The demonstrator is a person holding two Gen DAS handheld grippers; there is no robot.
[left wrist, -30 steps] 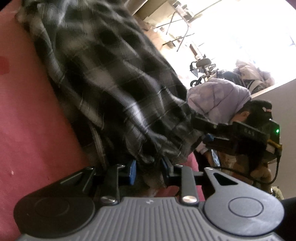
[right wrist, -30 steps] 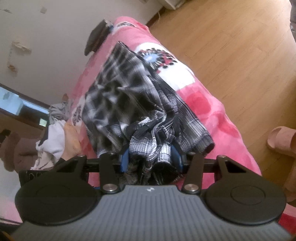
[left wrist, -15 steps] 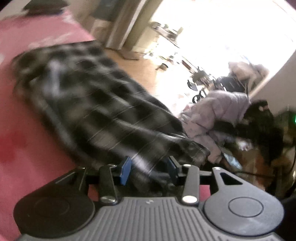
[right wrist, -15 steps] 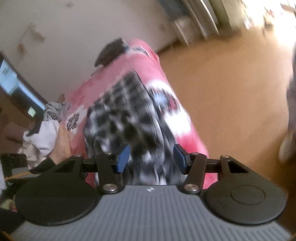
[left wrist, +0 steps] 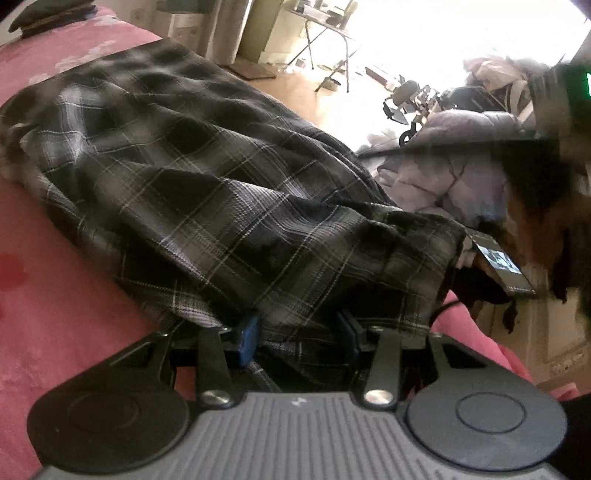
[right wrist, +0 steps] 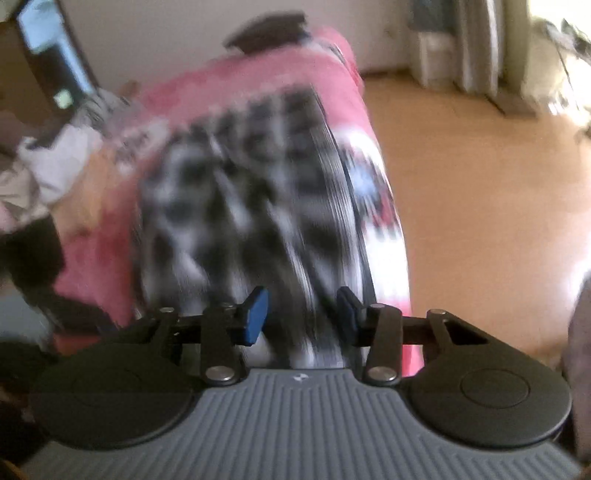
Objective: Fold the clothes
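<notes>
A black, grey and white plaid garment (left wrist: pixel 207 192) lies folded on the pink bed cover (left wrist: pixel 55 314). Its near edge drapes over the fingertips of my left gripper (left wrist: pixel 299 330), and slack cloth fills the gap between the blue pads (left wrist: pixel 249 334), which do not pinch it. In the right wrist view the same plaid garment (right wrist: pixel 240 177) is heavily blurred. My right gripper (right wrist: pixel 301 314) hangs above its near end, jaws apart and closing, with nothing caught between them.
The bed's right side (right wrist: pixel 391 236) drops to a wooden floor (right wrist: pixel 480 184). A person's hand (right wrist: pixel 92 192) and pale clothes (right wrist: pixel 48 166) lie left of the garment. A dark object (right wrist: pixel 266 29) sits at the bed's far end. A lilac padded jacket (left wrist: pixel 461 173) and a lit screen (left wrist: pixel 502 262) are at right.
Both grippers let go of the bunched plaid cloth and rolled. The right one drew back and up off the garment. The garment now lies flatter on the bed.
</notes>
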